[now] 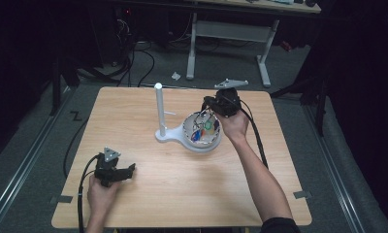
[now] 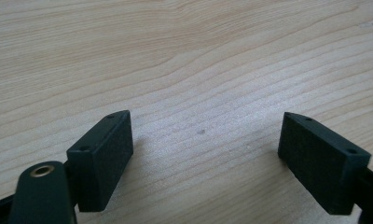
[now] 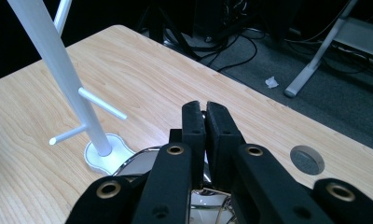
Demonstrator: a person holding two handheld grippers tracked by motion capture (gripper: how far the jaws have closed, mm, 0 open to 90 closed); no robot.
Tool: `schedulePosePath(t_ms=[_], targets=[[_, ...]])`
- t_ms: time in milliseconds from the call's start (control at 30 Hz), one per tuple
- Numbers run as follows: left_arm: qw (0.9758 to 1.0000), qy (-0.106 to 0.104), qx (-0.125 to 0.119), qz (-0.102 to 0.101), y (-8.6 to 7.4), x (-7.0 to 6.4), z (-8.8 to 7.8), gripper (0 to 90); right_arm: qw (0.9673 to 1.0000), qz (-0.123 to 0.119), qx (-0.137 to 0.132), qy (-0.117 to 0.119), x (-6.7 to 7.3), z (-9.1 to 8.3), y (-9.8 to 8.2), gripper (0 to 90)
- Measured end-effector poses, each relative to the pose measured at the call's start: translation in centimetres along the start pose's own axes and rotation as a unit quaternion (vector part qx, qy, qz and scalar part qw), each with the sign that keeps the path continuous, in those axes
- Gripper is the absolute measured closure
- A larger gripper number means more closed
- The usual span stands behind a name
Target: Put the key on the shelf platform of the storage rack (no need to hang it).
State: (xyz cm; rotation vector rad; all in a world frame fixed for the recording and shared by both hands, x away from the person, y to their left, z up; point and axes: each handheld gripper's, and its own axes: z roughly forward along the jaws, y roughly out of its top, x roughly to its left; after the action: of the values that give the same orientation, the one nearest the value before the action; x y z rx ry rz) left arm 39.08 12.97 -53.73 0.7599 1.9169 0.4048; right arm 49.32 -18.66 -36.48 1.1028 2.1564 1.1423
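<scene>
Right gripper [image 1: 207, 112] tilts down over the white bowl [image 1: 188, 137], jaws clenched with nothing visibly between them, while left gripper [image 1: 130, 170] rests released on the table [image 1: 134, 126].

My right tool is over the bowl, my left tool sits low on the surface.

From above I see my right tool [image 1: 207, 110] held at the far rim of the white bowl [image 1: 188, 137], tips pointing down into it, where small coloured things [image 1: 202, 130] lie, too small for me to name. The bowl is joined to a white stand whose upright post [image 1: 159, 109] rises just to its left, with a short peg jutting from it. My left tool [image 1: 129, 170] rests near the front left corner of the wooden surface [image 1: 134, 116], well apart from the bowl, pointing right, its jaws spread with nothing between them. Cables trail from both tools.
</scene>
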Motion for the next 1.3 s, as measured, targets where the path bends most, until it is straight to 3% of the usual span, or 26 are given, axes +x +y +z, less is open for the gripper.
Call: schedulePosePath(t_ms=[800, 1300], targets=[[0.9999, 0.004, 0.000, -0.009, 0.0, -0.1, 0.0, 18.4, 0.9992, -0.016, 0.034, 0.010, 1.4, 2.5, -4.0, 87.8], [1.0000, 0.004, 0.000, -0.009, 0.0, -0.1, 0.0, 18.4, 0.9987, -0.001, 0.046, 0.019, 1.0, 3.3, -5.1, 87.9]])
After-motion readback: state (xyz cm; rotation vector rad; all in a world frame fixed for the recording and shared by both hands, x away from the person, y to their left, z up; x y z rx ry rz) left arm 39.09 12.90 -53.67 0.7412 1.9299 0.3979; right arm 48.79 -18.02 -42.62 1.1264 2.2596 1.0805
